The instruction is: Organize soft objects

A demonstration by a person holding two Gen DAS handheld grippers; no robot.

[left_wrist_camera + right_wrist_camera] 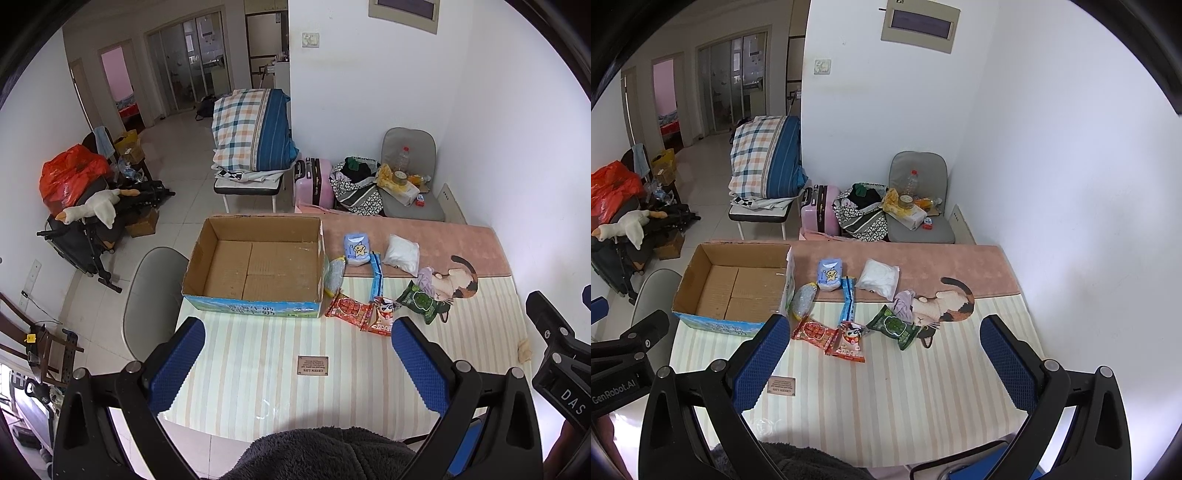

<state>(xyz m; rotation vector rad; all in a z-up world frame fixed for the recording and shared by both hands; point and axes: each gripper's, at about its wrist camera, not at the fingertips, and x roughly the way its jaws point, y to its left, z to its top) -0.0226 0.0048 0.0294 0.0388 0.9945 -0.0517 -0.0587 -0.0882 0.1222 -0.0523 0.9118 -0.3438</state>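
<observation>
free: bare striped mat (886, 398) in front of packets, open from near edge | obstacles: cardboard box (255, 264) walls at left, touching silver pouch (334, 275); snack packets (846, 339) crowded mid-table | right: wall (1089, 221) close beside table

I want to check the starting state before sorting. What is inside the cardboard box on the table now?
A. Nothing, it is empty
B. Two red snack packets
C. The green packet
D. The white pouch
A: the cardboard box shows only its bare bottom flaps, while the white pouch, the green packet and the red snack packets all lie on the table to its right.
</observation>
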